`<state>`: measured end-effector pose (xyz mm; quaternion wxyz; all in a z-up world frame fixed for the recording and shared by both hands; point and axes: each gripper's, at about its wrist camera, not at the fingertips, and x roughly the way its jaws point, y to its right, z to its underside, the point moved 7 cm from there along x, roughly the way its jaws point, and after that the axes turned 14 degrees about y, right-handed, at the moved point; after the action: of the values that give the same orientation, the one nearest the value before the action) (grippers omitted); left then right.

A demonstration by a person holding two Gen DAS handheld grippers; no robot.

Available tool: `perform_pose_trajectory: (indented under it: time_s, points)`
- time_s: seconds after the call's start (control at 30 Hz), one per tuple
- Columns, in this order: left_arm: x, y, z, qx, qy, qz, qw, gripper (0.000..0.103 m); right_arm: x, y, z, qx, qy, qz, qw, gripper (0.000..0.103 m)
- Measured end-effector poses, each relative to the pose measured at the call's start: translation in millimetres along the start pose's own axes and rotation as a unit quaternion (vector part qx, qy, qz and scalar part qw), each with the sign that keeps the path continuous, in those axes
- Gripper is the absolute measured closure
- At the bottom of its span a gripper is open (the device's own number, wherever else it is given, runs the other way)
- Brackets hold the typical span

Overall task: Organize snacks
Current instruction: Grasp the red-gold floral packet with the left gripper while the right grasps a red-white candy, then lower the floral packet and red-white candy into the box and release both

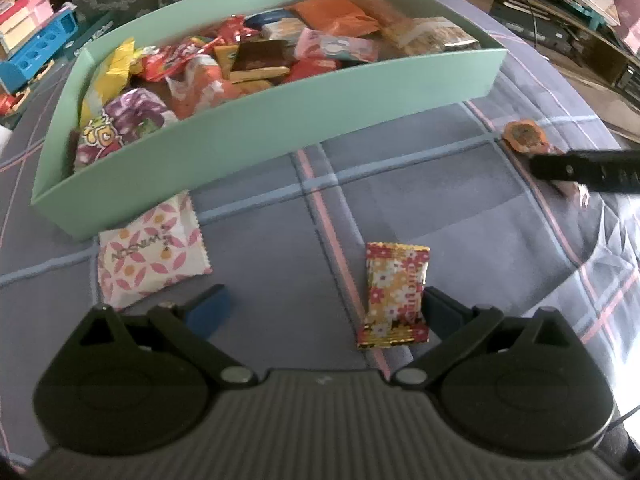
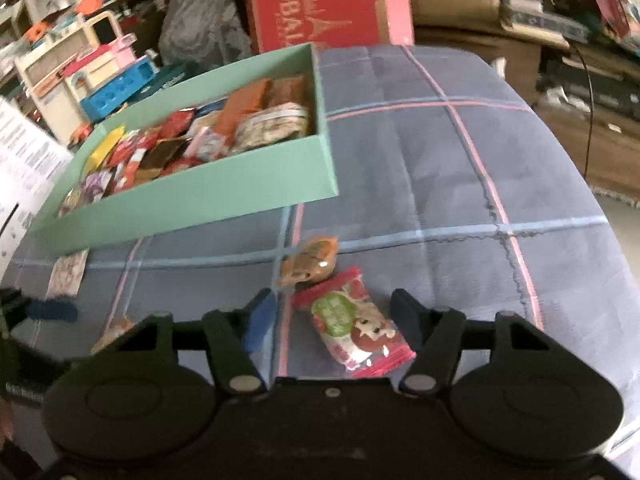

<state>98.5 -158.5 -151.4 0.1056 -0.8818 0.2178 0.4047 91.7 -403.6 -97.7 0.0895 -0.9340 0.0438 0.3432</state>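
Note:
A mint-green box (image 1: pixel 256 136) full of snack packets sits on a blue plaid cloth; it also shows in the right wrist view (image 2: pixel 224 192). My left gripper (image 1: pixel 326 312) is open, with a red-and-gold floral packet (image 1: pixel 394 296) lying on the cloth against its right finger. A white-and-pink packet (image 1: pixel 150 250) lies by the box's near corner. My right gripper (image 2: pixel 334 322) is open around a red-and-green packet (image 2: pixel 354 326) on the cloth. An orange-brown packet (image 2: pixel 310 260) lies just beyond it, also in the left wrist view (image 1: pixel 524 136).
A finger of the right gripper (image 1: pixel 584 170) reaches in at the right of the left wrist view. A red carton (image 2: pixel 320 4), toys (image 2: pixel 80 68) and cluttered shelves (image 2: pixel 580 20) surround the table. The cloth (image 2: pixel 460 184) drops off at the right edge.

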Motion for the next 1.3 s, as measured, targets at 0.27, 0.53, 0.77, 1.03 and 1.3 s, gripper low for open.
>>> perform_pose_trajectory:
  time_s: [0.27,0.53,0.77,1.03,1.3]
  points:
    - [0,6,-4,0.009,0.021,0.005,0.9997,0.016,-17,-35,23,-0.021,-0.003,-0.010,1.000,0.069]
    - [-5,9,-8,0.007,0.033,0.015,0.9993,0.036,-17,-56,28,-0.061,0.004,-0.005,0.998,0.068]
    - [-5,13,-14,0.006,0.043,0.024,0.9988,0.074,-20,-61,34,-0.069,0.018,0.024,0.997,0.068]
    - [-19,0,-6,-0.043,0.033,0.031,0.9980,0.079,-37,-59,36,0.020,-0.006,-0.003,1.000,0.073]
    - [-46,-19,-27,-0.069,0.066,0.033,0.9949,0.079,-50,-58,1,0.064,0.019,-0.027,0.997,0.073]
